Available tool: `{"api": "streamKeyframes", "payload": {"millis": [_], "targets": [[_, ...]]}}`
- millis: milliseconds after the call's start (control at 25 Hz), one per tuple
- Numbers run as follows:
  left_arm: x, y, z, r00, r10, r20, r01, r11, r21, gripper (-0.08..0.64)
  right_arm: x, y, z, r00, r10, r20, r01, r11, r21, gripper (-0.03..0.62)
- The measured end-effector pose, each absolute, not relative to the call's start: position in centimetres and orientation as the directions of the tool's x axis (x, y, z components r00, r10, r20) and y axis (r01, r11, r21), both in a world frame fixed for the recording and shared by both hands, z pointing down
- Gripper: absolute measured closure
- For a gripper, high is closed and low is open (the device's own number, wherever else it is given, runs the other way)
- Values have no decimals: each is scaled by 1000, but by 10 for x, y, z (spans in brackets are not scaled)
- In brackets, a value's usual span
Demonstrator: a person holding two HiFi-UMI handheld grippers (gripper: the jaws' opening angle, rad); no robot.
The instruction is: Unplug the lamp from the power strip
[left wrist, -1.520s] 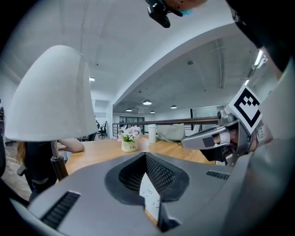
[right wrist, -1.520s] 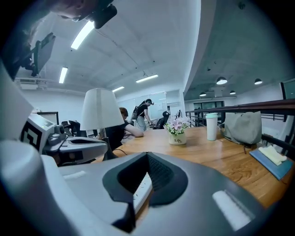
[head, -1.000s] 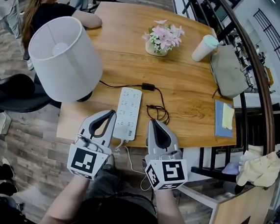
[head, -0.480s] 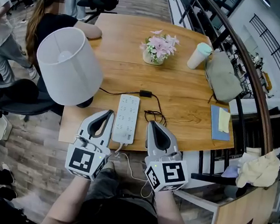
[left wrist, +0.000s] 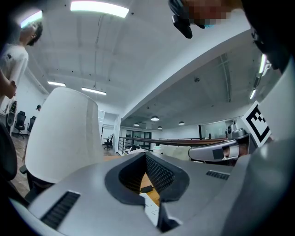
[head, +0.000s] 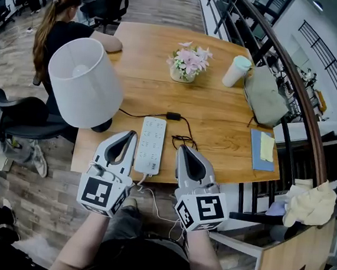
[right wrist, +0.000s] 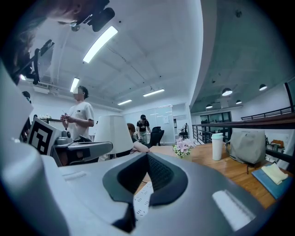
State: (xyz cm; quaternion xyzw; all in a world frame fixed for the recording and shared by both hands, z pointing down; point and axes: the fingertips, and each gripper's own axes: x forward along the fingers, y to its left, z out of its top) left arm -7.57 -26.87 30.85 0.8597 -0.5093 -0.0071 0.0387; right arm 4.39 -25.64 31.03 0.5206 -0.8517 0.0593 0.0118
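A lamp with a white shade (head: 84, 82) stands at the table's left edge. Its black cord runs to a black plug (head: 173, 116) that lies by the far end of the white power strip (head: 151, 144). I cannot tell whether the plug sits in a socket. More black cable is coiled (head: 183, 142) right of the strip. My left gripper (head: 133, 136) and right gripper (head: 181, 147) hover at the near table edge, one on each side of the strip, both shut and empty. The strip (left wrist: 150, 207) shows through the left gripper's jaws and also (right wrist: 143, 200) through the right's.
A flower pot (head: 187, 59), a pale cup (head: 237, 64), a grey bag (head: 266, 96) and a blue notebook (head: 264, 149) lie on the far and right parts of the wooden table (head: 218, 115). A person (head: 63, 26) sits at the far left. A black chair (head: 16, 117) stands beside the lamp.
Both grippers stay shut side by side at the near edge and have lifted slightly. The lamp, plug and strip have not moved. People in the background at the left have walked on.
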Motion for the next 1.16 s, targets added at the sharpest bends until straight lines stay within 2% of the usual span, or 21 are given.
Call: {"api": "streamKeyframes", "payload": {"millis": [1160], "targets": [[-94, -268, 305, 441, -897, 0, -895, -440, 73, 563, 51, -255, 317, -460, -881, 108, -887, 451, -97, 583]]}}
